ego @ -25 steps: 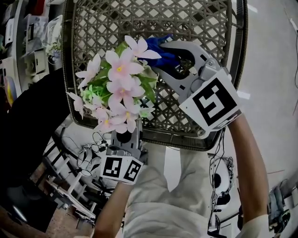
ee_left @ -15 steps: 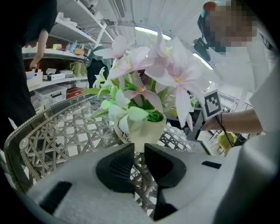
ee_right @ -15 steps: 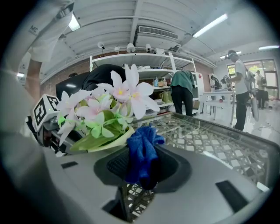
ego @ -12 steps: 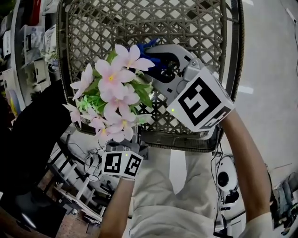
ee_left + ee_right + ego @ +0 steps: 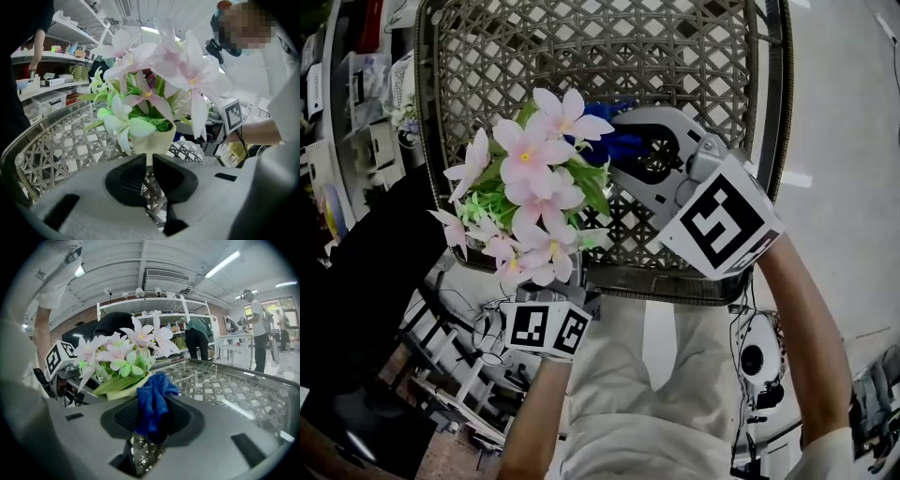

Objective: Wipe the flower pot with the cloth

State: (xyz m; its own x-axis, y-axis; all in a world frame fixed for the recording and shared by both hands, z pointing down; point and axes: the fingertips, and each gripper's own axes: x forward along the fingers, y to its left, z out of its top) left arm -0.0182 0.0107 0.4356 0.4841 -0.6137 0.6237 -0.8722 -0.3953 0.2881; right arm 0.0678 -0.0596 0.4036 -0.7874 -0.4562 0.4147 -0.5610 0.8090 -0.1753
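— State of the left claw (image 5: 146, 161)?
— Clenched on the cream flower pot (image 5: 158, 140) by its base, held above the near edge of the woven tabletop (image 5: 694, 56).
— And the right claw (image 5: 150, 420)?
— Clamped on the blue cloth (image 5: 152, 397) — bunched right beside the pot's rim, under the pink flowers (image 5: 534, 178).

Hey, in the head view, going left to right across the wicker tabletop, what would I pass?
Pink flowers → blue cloth → large marker cube. The small marker cube sits below the flowers, so it has no clear place in the order and is left out.
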